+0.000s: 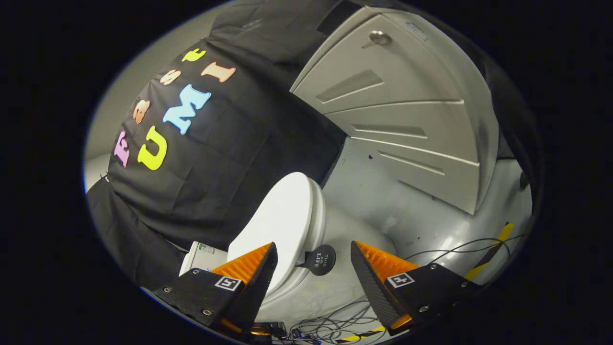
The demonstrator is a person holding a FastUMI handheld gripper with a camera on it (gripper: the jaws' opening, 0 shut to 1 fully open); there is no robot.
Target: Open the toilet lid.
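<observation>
At the far left of the frame hangs the booth's black cloth wall [230,158], draped down toward the lower left. Just below its hem, at lower left, a white cistern [203,256] peeks out. Right of that, in the lower middle of the frame, sits the white toilet [330,225], tilted in the view; its lid [280,220] lies closed on the seat, and a small round black handle tag [320,259] sticks out from the lid's edge. The hand-held gripper [313,268] rises from the bottom of the frame with its fingers spread wide, holding nothing; the left finger overlaps the lid's near edge, and the tag lies between the two fingers. At upper right stands a grey panelled door [402,115] with a metal knob [380,38]. Loose cables [335,326] trail over the grey floor [421,215] at the bottom, and yellow-black tape [488,258] runs at lower right.
</observation>
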